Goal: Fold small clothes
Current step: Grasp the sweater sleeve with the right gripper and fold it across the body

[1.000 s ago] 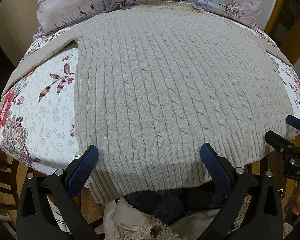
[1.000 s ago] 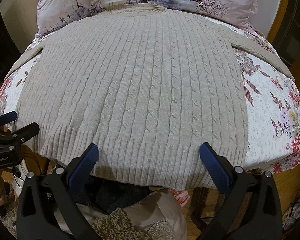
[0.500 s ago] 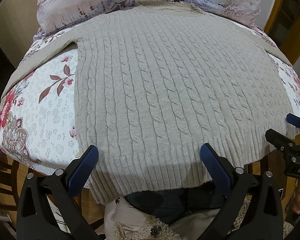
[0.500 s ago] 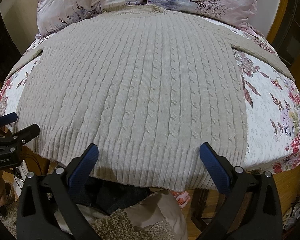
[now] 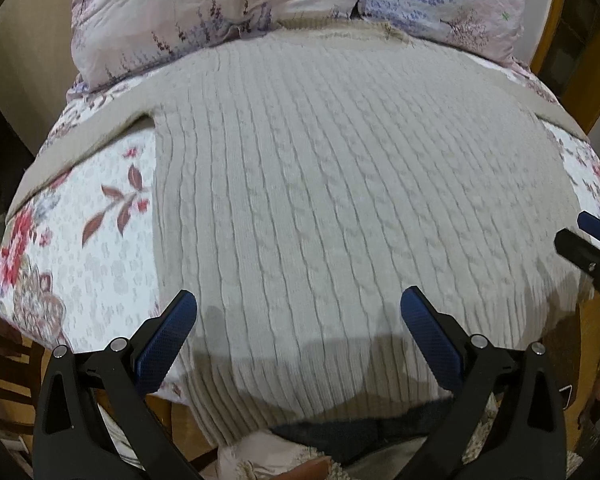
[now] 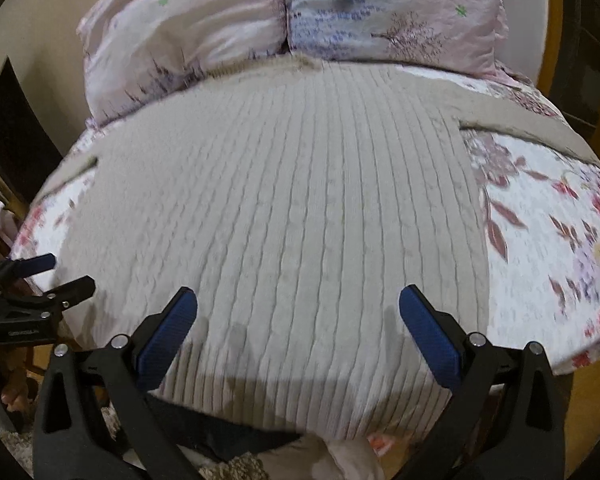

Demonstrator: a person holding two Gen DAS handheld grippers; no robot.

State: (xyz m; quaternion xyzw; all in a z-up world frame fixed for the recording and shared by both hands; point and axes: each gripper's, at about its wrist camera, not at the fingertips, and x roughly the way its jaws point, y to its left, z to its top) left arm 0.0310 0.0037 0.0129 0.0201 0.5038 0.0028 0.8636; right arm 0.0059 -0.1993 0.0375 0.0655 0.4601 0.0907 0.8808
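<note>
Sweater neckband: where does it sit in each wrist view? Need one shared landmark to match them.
Left wrist view: the sweater neckband lies at top centre, just under the pillows, slightly right of centre.
Right wrist view: the sweater neckband lies in the upper part, slightly left of centre, blurred.
Shared landmark: the dark seam between the two pillows meets the neckband from above in both.

Black gripper frames with silver screws carry blue textured fingers (image 5: 164, 340).
</note>
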